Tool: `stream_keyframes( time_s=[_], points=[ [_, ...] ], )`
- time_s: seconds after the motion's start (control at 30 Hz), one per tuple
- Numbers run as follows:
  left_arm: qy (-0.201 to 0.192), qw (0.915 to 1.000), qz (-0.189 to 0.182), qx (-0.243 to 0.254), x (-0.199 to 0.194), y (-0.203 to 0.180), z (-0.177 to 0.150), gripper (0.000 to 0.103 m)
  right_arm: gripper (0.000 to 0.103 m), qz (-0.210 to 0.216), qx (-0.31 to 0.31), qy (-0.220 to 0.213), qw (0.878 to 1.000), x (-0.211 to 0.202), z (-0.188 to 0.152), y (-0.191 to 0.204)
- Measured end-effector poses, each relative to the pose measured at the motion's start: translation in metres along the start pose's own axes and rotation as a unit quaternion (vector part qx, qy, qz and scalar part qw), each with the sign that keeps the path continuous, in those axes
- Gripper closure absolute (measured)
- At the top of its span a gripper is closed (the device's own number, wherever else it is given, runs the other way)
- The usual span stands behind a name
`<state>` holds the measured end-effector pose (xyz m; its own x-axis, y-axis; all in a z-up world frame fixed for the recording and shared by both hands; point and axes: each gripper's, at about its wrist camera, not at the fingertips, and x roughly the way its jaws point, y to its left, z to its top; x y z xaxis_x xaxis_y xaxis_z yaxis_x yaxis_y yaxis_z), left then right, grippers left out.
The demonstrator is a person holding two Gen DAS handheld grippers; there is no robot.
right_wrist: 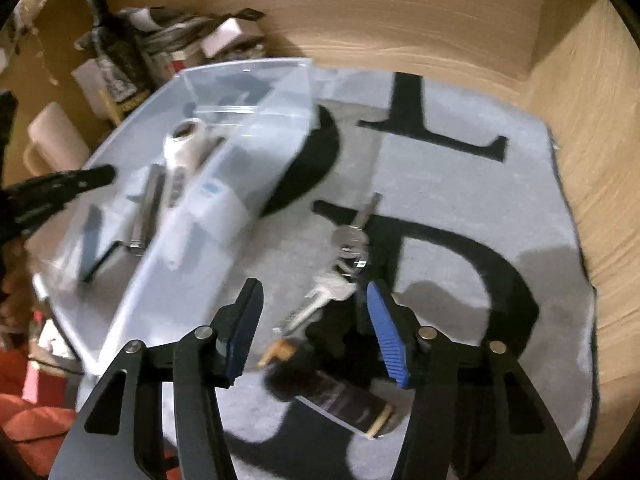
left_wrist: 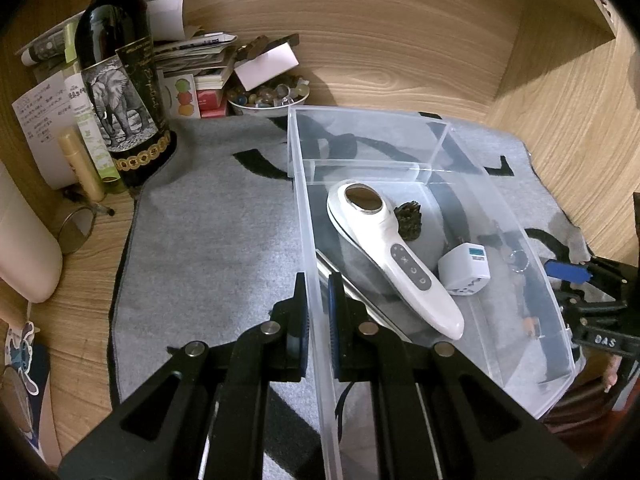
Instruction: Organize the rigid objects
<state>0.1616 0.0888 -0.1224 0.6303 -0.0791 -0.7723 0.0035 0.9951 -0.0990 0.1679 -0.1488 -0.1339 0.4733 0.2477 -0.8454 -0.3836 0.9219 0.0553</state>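
Observation:
My left gripper (left_wrist: 318,300) is shut on the near left wall of a clear plastic bin (left_wrist: 306,200). Inside the bin lie a white handheld device (left_wrist: 394,260), a white plug adapter (left_wrist: 464,274) and a small dark pinecone-like piece (left_wrist: 410,222). My right gripper (right_wrist: 314,308) is open above a bunch of keys with a dark fob (right_wrist: 340,264) on the grey mat (right_wrist: 460,208), to the right of the bin (right_wrist: 240,120). A dark bottle-like object (right_wrist: 340,400) lies just below the keys. The right wrist view is blurred.
A wine bottle (left_wrist: 116,80), tubes, papers, boxes and a bowl of stones (left_wrist: 268,96) crowd the back left corner. A small mirror (left_wrist: 76,228) and a white container (left_wrist: 24,248) stand at the left. Wooden walls (left_wrist: 560,120) enclose the desk.

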Motion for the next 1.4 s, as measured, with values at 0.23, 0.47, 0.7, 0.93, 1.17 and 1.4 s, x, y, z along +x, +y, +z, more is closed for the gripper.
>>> stream_keyframes(
  time_s=[0.23, 0.47, 0.7, 0.93, 1.17, 1.4],
  points=[
    [0.0, 1.0, 0.0, 0.001, 0.001, 0.0, 0.0, 0.095, 0.07, -0.03, 0.033, 0.005, 0.999, 0.004, -0.001, -0.028],
    [0.004, 1.0, 0.002, -0.001, 0.005, 0.001, 0.0, 0.095, 0.073, -0.029, 0.035, 0.021, 0.999, 0.014, -0.005, -0.039],
    [0.005, 1.0, 0.004, 0.001, 0.005, 0.0, 0.0, 0.095, 0.079, -0.049, 0.018, 0.011, 0.999, 0.014, -0.001, -0.036],
    [0.005, 1.0, 0.004, 0.001, 0.005, 0.001, 0.0, 0.095, 0.079, -0.046, 0.019, -0.044, 0.998, -0.016, 0.023, -0.031],
    [0.005, 1.0, 0.004, 0.001, 0.005, 0.001, 0.0, 0.095, 0.079, -0.022, -0.02, -0.12, 0.992, -0.053, 0.052, 0.0],
    [0.005, 1.0, 0.004, 0.001, 0.005, 0.001, 0.0, 0.095, 0.079, 0.018, -0.07, -0.145, 0.987, -0.056, 0.069, 0.047]
  ],
)
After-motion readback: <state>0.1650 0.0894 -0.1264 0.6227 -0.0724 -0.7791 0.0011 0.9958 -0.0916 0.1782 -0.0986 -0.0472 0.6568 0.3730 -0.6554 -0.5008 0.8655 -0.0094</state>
